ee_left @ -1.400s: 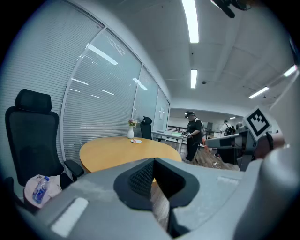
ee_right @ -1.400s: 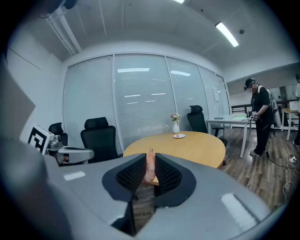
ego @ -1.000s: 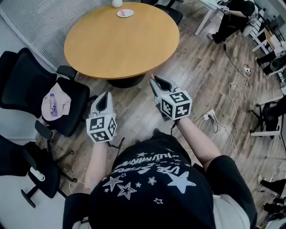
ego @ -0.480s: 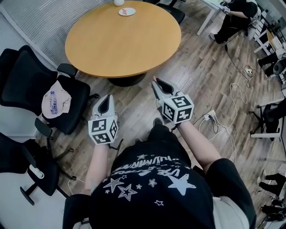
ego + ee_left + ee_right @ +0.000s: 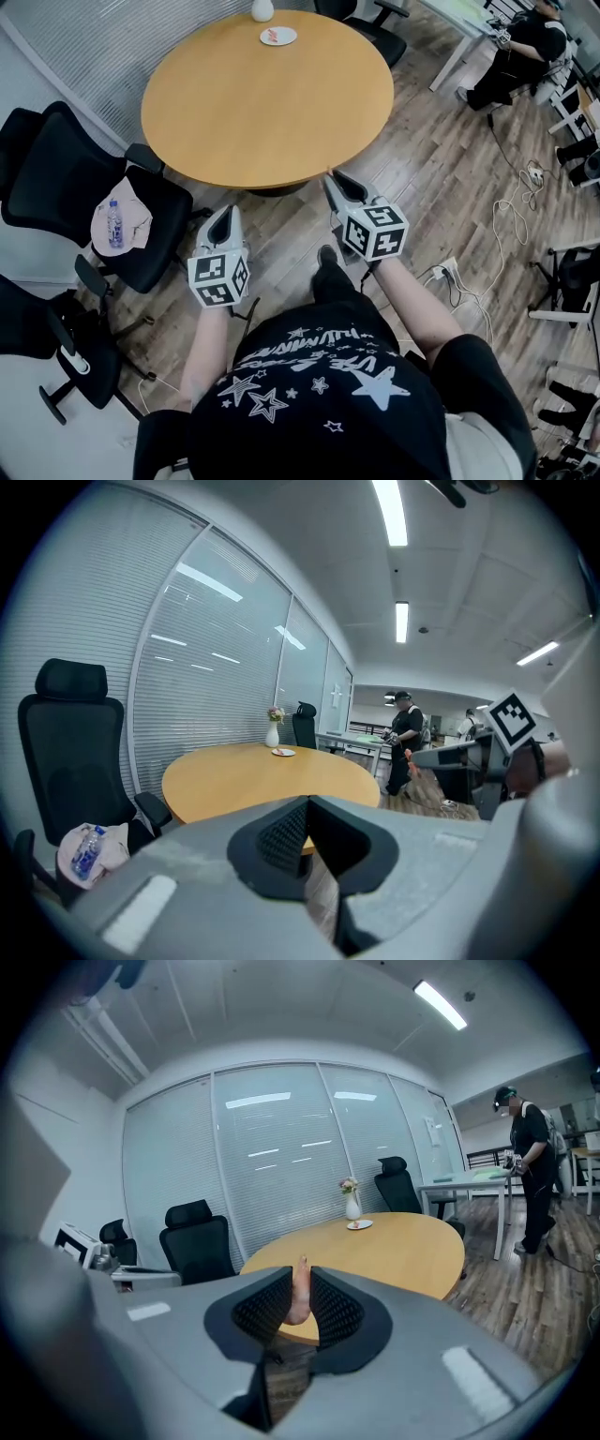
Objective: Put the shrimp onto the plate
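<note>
Two tools: right tool [image 5: 298,1274] clenched on one pink curved shrimp [image 5: 298,1303]; left tool [image 5: 307,803] clenched empty. One round wooden bench [image 5: 267,103], one white plate [image 5: 289,38].

Bright, even light from ceiling strips [image 5: 390,517], reflections on glass wall [image 5: 281,1147], fisheye-dark corners

We see the table [image 5: 267,103] slide toward 5 o'clock in the head view. The plate [image 5: 278,37] sits lower and more of the vase [image 5: 262,9] shows. Left gripper [image 5: 227,210] and right gripper [image 5: 330,176] dropped slightly toward 6 o'clock. Shoe [image 5: 325,256] now clearer between them. Seated person [image 5: 525,42] shifted toward 3 o'clock.
</note>
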`<state>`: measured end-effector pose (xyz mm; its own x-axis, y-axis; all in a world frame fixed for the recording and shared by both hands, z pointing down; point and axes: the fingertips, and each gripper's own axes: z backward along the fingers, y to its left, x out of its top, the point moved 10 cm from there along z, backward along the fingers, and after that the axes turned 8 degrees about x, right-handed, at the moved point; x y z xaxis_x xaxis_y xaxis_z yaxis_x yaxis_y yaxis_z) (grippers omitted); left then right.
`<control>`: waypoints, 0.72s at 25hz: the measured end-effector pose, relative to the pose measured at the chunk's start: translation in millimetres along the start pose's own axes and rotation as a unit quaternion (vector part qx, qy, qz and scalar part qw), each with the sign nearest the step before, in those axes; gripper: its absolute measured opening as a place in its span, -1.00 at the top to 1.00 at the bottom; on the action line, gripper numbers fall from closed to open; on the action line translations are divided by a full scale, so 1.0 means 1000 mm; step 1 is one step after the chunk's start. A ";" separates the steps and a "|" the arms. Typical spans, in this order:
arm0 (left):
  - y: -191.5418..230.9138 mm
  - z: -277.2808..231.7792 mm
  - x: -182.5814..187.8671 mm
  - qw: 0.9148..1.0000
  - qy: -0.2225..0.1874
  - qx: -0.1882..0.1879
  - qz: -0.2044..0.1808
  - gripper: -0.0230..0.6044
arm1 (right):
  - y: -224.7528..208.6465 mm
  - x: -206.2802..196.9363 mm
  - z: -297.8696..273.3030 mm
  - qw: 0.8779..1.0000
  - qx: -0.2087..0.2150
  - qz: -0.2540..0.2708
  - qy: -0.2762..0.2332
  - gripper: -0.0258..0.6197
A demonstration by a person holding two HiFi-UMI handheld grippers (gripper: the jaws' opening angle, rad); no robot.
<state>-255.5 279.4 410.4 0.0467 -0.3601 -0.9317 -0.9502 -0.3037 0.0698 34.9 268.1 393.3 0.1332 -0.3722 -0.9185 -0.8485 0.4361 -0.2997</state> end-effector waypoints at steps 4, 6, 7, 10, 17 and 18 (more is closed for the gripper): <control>-0.010 -0.039 0.014 1.000 0.006 0.017 0.000 0.92 | -0.045 0.020 -0.028 1.000 0.014 -0.005 0.004 0.73; -0.017 -0.058 0.021 1.000 0.008 0.027 0.002 0.92 | -0.067 0.029 -0.038 1.000 0.020 -0.008 0.006 0.73; -0.020 -0.067 0.024 0.999 0.010 0.032 0.003 0.92 | -0.078 0.033 -0.043 1.000 0.023 -0.010 0.007 0.73; -0.032 -0.092 0.033 0.999 0.014 0.043 0.003 0.92 | -0.107 0.045 -0.055 0.999 0.033 -0.017 0.009 0.73; -0.059 -0.140 0.050 0.998 0.021 0.062 -0.001 0.93 | -0.166 0.061 -0.075 0.998 0.051 -0.031 0.018 0.73; -0.062 -0.146 0.052 0.998 0.021 0.066 -0.003 0.93 | -0.174 0.062 -0.077 0.998 0.055 -0.032 0.020 0.73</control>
<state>-148.9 151.0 409.7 0.0619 -0.3964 -0.9160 -0.9820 -0.1883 0.0152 151.7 106.1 408.3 0.1622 -0.4331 -0.8867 -0.7777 0.4970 -0.3850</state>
